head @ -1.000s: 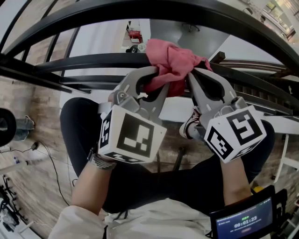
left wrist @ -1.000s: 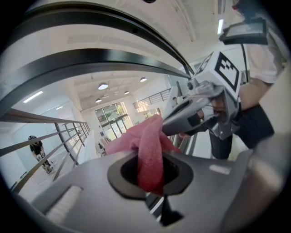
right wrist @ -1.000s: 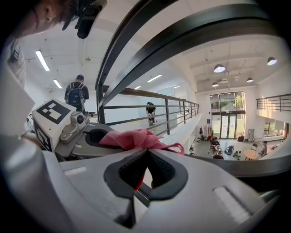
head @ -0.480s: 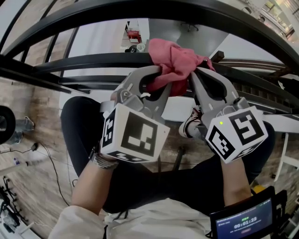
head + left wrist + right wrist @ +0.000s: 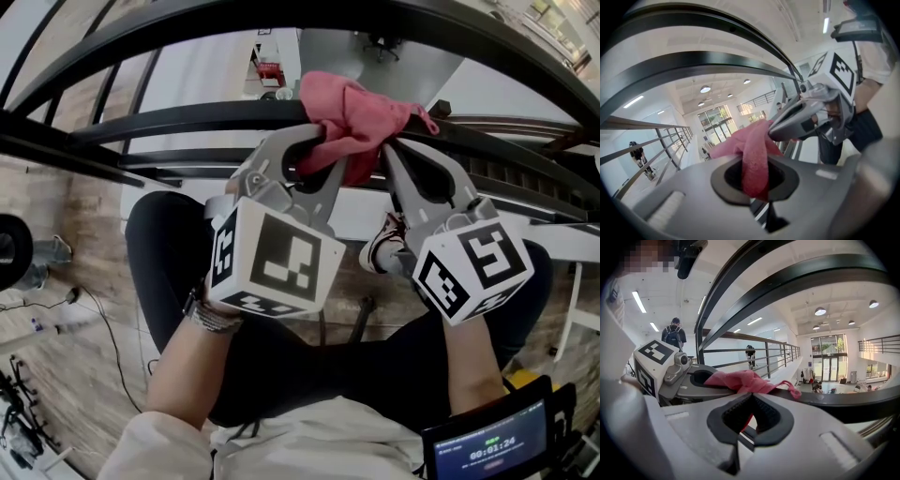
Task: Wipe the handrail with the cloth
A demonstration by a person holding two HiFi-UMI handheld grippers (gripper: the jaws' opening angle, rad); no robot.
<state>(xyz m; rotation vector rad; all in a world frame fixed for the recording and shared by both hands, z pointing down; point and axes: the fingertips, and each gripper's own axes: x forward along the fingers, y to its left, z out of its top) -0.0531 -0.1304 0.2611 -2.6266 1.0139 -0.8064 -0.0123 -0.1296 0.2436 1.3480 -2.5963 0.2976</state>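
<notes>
Cloth (image 5: 349, 105) on handrail (image 5: 187, 120); L gripper (image 5: 314, 142), R gripper (image 5: 388, 150) pinching.

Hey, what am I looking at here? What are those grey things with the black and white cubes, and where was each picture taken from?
There is no robot here. A person holds a hand-held gripper in each hand, and the cubes with square markers are part of those grippers.

The head view comes from a camera on the person's head, looking down at the left gripper and the right gripper. The left gripper view and right gripper view come from cameras riding on each gripper, looking along its own jaws.

Both grippers are shut on a pink cloth, which is bunched on a black handrail. The job is to wipe that rail with it.
</notes>
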